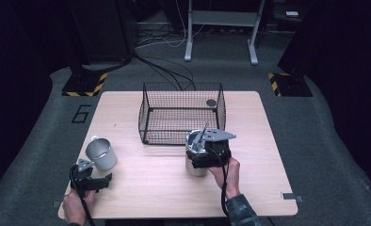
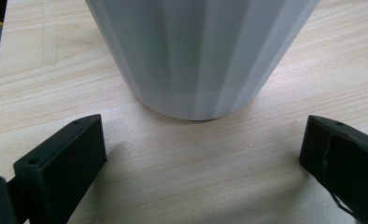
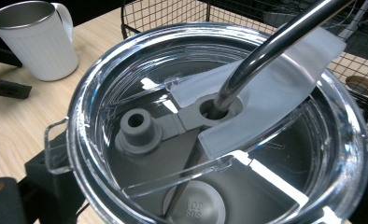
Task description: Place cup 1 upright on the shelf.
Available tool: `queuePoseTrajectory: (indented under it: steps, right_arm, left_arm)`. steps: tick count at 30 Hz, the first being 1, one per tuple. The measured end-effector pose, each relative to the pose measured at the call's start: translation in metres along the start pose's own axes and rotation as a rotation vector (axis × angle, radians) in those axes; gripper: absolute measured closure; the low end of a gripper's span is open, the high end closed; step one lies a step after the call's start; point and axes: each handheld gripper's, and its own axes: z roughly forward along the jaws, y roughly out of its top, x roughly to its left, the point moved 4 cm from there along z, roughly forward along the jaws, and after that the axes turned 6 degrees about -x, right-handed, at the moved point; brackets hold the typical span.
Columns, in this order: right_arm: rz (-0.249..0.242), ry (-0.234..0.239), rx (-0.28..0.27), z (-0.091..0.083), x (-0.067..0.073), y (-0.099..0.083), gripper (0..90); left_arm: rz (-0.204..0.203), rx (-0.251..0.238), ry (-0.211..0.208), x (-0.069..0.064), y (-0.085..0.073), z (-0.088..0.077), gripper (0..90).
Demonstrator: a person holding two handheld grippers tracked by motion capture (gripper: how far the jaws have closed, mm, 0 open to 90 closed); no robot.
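- The right claw (image 1: 207, 157) is clamped on the steel tumbler (image 1: 195, 162), which stands near the middle of the worktop (image 1: 263, 155), just in front of the wire basket (image 1: 181, 113)
- In the right gripper view the tumbler's clear lid (image 3: 102, 116) sits right under the camera with a metal straw (image 3: 275, 46) leaning out through its hole toward the far right; a black jaw shows beside the wall at the lower left, so the grip looks low and snug on the body
- The likely step is lifting the tumbler into the basket: keep it upright, raise it until the base clears the near rim, then carry it far and set it down on the mesh floor
- Mind the straw, since it sticks up and tilts toward the basket wall and could catch on the wire
- A small dark disc (image 1: 211, 102) lies in the far right corner of the basket, so aim for the open middle
- The left claw (image 1: 99, 181) stands apart with nothing in it at the near left, pointed at the white mug (image 1: 101, 154) just beyond it; in the left gripper view the mug's base (image 2: 196, 60) sits ahead of the two jaws, not between them
- Leave that hand where it is during the lift
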Motion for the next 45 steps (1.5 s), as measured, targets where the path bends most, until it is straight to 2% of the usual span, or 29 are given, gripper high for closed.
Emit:
queuePoseTrajectory:
  steps: [4,7,25,37,38,45]
  right_arm:
    - [-0.001,-0.01,-0.003,-0.007,-0.005,0.006,3.4]
    - [0.001,-0.015,-0.011,-0.012,-0.008,0.009,3.4]
    - [0.008,-0.054,-0.023,-0.032,-0.026,0.03,3.4]
    - [0.017,-0.067,-0.031,-0.038,-0.035,0.037,3.4]
    - [0.02,-0.067,-0.031,-0.038,-0.036,0.037,3.4]
    - [0.021,-0.073,-0.033,-0.041,-0.039,0.042,3.4]
  left_arm:
    - [0.001,0.013,-0.008,0.0,0.0,-0.001,0.3]
    - [-0.001,0.001,-0.001,0.0,0.0,0.0,0.3]
    - [0.001,0.013,-0.008,0.0,0.0,-0.001,0.3]
    - [0.0,0.0,0.0,0.0,0.0,0.0,0.3]
    - [0.001,0.013,-0.008,0.0,0.0,-0.001,0.3]
    - [0.0,0.01,-0.007,0.0,0.0,-0.001,0.3]
